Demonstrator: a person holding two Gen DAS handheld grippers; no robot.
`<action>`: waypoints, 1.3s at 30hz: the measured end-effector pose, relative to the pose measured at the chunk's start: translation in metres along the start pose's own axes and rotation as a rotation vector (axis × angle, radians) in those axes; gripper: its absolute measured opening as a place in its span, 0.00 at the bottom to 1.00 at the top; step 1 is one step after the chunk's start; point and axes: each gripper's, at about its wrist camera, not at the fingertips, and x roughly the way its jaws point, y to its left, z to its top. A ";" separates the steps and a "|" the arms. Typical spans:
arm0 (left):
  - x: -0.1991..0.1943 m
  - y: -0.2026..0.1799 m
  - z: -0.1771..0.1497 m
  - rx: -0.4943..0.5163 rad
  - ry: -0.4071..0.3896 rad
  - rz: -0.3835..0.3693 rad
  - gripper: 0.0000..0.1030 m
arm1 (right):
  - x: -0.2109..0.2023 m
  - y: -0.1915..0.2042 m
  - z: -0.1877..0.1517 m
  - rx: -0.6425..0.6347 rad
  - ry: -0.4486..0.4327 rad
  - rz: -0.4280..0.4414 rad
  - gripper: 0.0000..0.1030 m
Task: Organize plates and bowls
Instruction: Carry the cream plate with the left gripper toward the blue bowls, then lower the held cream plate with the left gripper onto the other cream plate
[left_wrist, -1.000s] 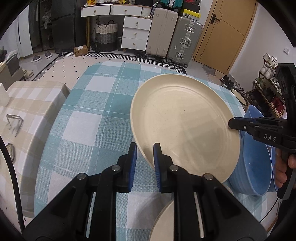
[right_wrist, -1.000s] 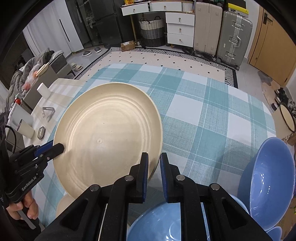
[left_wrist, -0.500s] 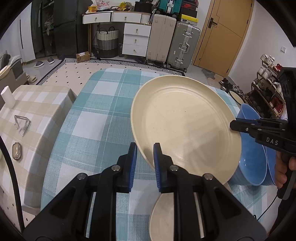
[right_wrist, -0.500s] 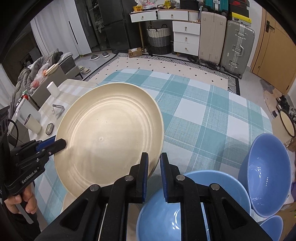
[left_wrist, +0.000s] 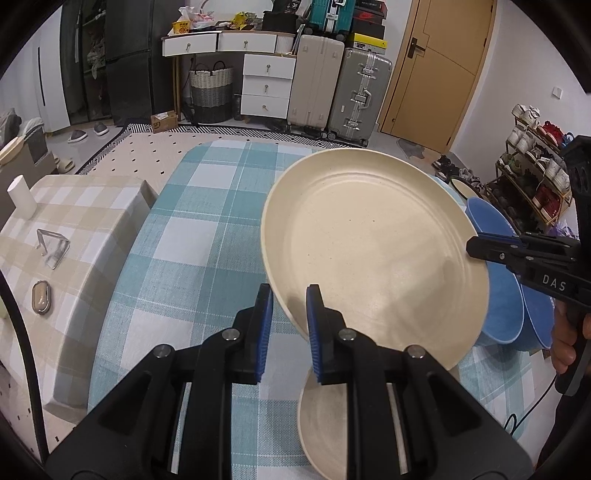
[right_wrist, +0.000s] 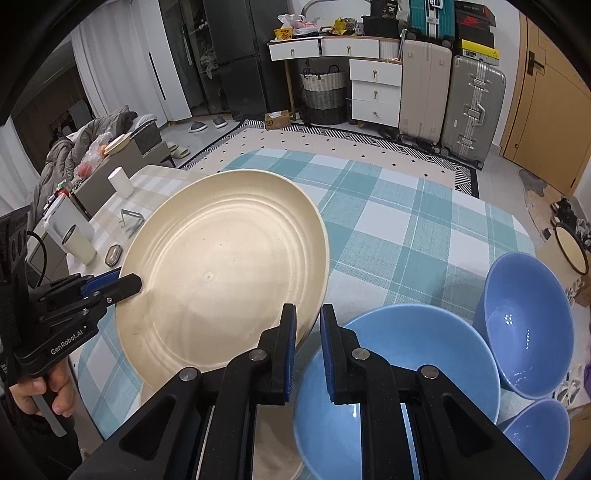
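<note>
Both tools clamp the cream plate (left_wrist: 373, 254) by opposite rims, left tool (left_wrist: 290, 325) and right tool (right_wrist: 308, 347), holding it tilted above the desk (left_wrist: 192, 229), with blue bowls (right_wrist: 399, 369) just beyond the right tool.

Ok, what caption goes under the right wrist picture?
Two grippers lift a cream plate above three blue bowls.

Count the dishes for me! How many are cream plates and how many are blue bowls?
Cream plates: 2, the large plate held up off the table and a smaller plate lying under it.
Blue bowls: 3, a big bowl, a tilted bowl and a small bowl.
Total: 5 dishes.
</note>
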 end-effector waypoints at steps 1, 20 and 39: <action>-0.002 0.001 -0.001 -0.002 -0.002 0.001 0.15 | -0.002 0.002 -0.002 -0.002 -0.003 0.004 0.13; -0.025 -0.007 -0.033 0.045 -0.019 0.026 0.15 | -0.011 0.010 -0.040 0.012 -0.022 0.032 0.13; -0.035 -0.001 -0.074 0.037 -0.010 0.000 0.15 | -0.027 0.023 -0.086 0.024 -0.043 0.072 0.14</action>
